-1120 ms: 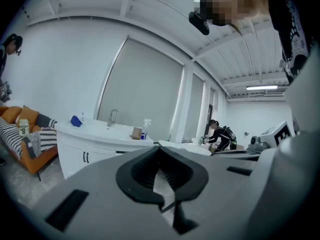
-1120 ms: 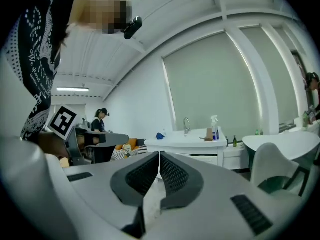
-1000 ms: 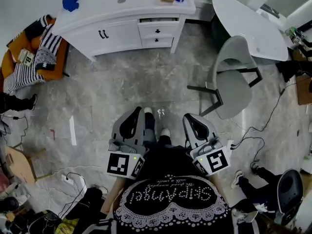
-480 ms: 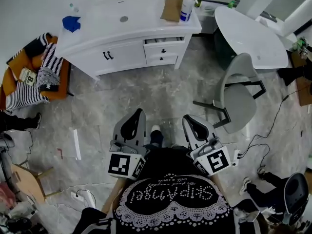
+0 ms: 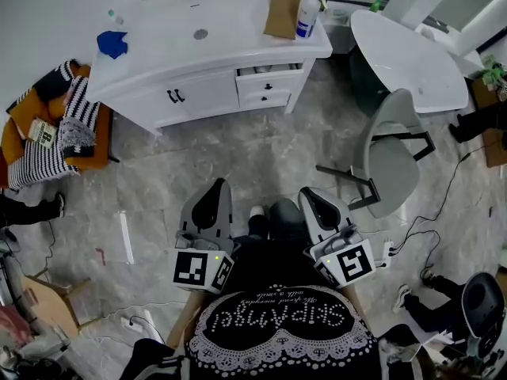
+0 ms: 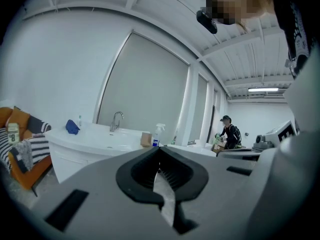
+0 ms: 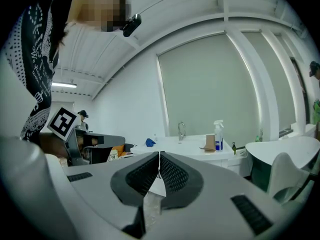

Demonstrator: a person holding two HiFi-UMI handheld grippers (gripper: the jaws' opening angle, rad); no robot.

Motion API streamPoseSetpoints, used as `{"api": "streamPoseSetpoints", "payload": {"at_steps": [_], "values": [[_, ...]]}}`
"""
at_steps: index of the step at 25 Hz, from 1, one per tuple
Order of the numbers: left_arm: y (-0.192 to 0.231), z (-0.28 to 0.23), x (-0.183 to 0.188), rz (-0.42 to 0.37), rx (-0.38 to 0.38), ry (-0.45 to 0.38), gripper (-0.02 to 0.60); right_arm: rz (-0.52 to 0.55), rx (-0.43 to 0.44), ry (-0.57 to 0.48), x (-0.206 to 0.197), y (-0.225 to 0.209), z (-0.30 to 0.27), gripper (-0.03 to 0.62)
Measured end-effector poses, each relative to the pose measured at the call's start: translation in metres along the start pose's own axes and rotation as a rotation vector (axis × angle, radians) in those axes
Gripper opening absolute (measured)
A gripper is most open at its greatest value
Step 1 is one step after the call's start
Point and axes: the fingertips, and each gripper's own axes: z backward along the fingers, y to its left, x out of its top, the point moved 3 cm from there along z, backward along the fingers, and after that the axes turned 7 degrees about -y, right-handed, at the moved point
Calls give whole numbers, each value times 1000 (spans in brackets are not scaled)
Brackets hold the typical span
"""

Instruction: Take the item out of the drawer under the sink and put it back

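Note:
The white sink cabinet point(image 5: 158, 38) stands across the marble floor, well ahead of both grippers. Its two small drawers point(image 5: 268, 84) sit at its right end, and the upper one is pulled out a crack. The drawer's contents are hidden. My left gripper point(image 5: 218, 182) and right gripper point(image 5: 304, 191) are held side by side close to my body, both pointing toward the cabinet. Each has its jaws shut with nothing between them. The cabinet also shows far off in the left gripper view point(image 6: 95, 140) and the right gripper view point(image 7: 187, 145).
On the counter are a blue cloth point(image 5: 112, 43), a brown box point(image 5: 282, 13) and a spray bottle point(image 5: 310, 10). A grey chair point(image 5: 392, 145) and a white round table point(image 5: 404, 46) stand at the right. An orange sofa point(image 5: 43, 133) is at the left, and cables lie on the floor.
The cabinet has slid lower in the head view as I step toward it. Both grippers stay shut and keep their place by my body.

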Motion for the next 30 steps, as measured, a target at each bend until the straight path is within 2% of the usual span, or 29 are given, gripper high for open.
{"api": "streamPoseSetpoints", "payload": {"at_steps": [11,18,30], "values": [[28,-43,-2,32,64,24,5,-26,24,28,-1,-31,-54,20],[39,-93,7,40,99,-5,5,-20,53,23,8,-71,-96,20],[30,-172,22,22,78,-34,5,-21,60,6,25,-141,-141,20]]}}
